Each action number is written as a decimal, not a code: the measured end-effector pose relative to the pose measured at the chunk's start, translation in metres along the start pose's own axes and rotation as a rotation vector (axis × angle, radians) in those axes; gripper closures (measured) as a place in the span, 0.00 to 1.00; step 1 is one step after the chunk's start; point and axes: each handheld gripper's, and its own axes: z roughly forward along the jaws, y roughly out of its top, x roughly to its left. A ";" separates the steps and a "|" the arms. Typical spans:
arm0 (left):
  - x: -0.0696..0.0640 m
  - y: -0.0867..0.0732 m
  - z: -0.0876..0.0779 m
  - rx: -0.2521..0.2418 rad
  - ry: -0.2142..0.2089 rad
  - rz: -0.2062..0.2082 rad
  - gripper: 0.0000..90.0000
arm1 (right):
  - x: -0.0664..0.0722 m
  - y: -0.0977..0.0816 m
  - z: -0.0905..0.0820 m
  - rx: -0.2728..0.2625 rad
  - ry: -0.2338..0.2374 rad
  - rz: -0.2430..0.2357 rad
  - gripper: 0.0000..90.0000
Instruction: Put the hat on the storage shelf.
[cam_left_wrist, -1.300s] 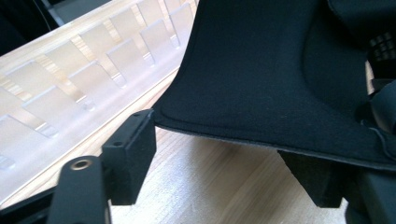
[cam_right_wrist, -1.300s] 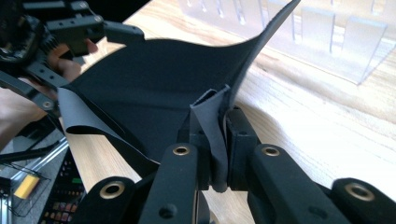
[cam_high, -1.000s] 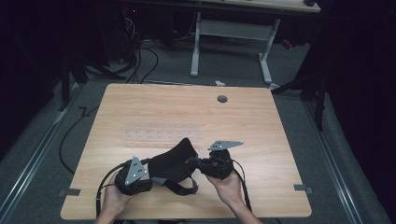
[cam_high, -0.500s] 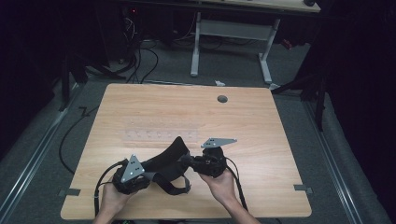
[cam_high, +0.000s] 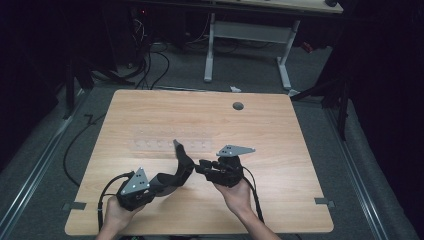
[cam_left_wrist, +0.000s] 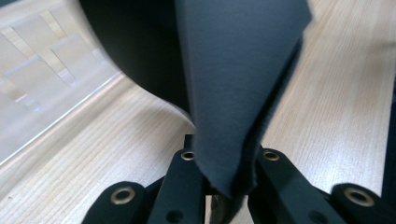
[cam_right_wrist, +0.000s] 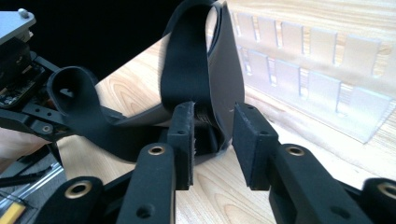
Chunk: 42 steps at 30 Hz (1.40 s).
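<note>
A black, floppy foam-like sheet (cam_high: 181, 162) curls up from the table between my two grippers. My left gripper (cam_high: 156, 184) is shut on one edge of it; in the left gripper view its jaws pinch the grey-black sheet (cam_left_wrist: 233, 70) at the left gripper (cam_left_wrist: 224, 170). My right gripper (cam_high: 198, 168) faces it from the right. Its jaws have just been opening, and in the right gripper view the right gripper (cam_right_wrist: 212, 135) stands apart around the folded sheet (cam_right_wrist: 187, 70), with a gap at the right pad (cam_right_wrist: 247, 140).
A clear plastic rack (cam_high: 170, 146) with slots lies flat on the wooden table (cam_high: 280, 135) just beyond the sheet, also showing as the rack (cam_right_wrist: 317, 70). A round cable hole (cam_high: 238, 106) sits near the far edge. Cables trail off the near edge.
The left jaws have closed on the sheet and the right jaws have parted from it. The sheet has folded from a broad hump into a narrow upright curl. Both hands stayed near the same spot.
</note>
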 end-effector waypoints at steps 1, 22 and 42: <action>-0.001 0.000 -0.001 -0.004 -0.003 -0.002 0.96 | -0.001 -0.001 -0.002 -0.009 -0.004 -0.003 0.75; 0.019 0.028 -0.036 -0.175 0.001 -0.133 0.96 | -0.071 -0.068 -0.017 0.035 -0.387 0.029 0.55; 0.042 0.052 -0.045 -0.275 0.077 -0.177 0.96 | -0.117 -0.093 -0.032 0.099 -0.608 0.076 0.48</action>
